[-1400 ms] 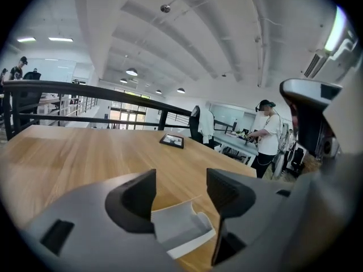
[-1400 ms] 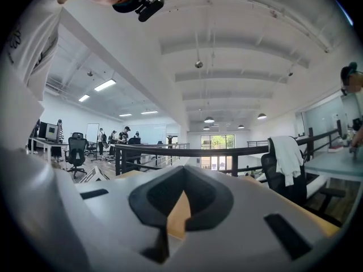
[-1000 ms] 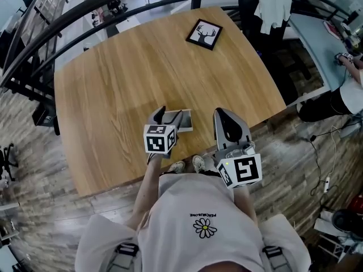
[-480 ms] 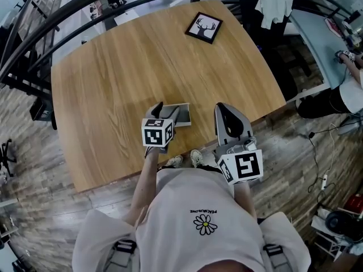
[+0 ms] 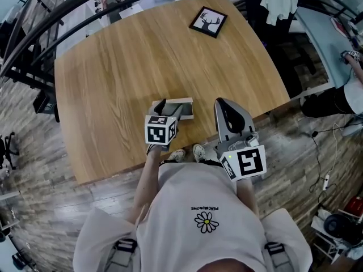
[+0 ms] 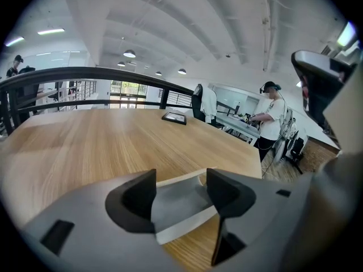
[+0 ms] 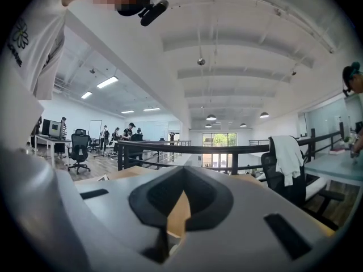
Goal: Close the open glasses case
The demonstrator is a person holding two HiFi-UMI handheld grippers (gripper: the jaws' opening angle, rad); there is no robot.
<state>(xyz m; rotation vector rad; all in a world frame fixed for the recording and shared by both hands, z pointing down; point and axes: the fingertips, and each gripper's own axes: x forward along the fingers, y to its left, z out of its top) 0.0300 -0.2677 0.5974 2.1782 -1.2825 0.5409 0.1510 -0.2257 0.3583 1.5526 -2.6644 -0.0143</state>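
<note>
The glasses case [image 5: 185,107] is grey with a pale rim and lies on the wooden table [image 5: 130,55] near its front edge. My left gripper [image 5: 170,107] is at the case and stands open. In the left gripper view the case [image 6: 180,204] lies between the two dark fingertips [image 6: 136,200], and I cannot tell whether they touch it. My right gripper [image 5: 223,103] hovers to the right of the case, over the table's front edge. Its jaws meet at the tips in the right gripper view [image 7: 177,208], with nothing held.
A black-framed deer picture [image 5: 208,21] lies at the table's far right corner [image 6: 173,118]. A dark railing [image 5: 85,1] curves behind the table. A chair with a white cloth [image 5: 278,1] stands at the far right. A person [image 6: 273,118] stands beyond the table.
The left gripper has stayed at the case, edging slightly forward. The right gripper has held its place beside it. The head view has shifted a little.
</note>
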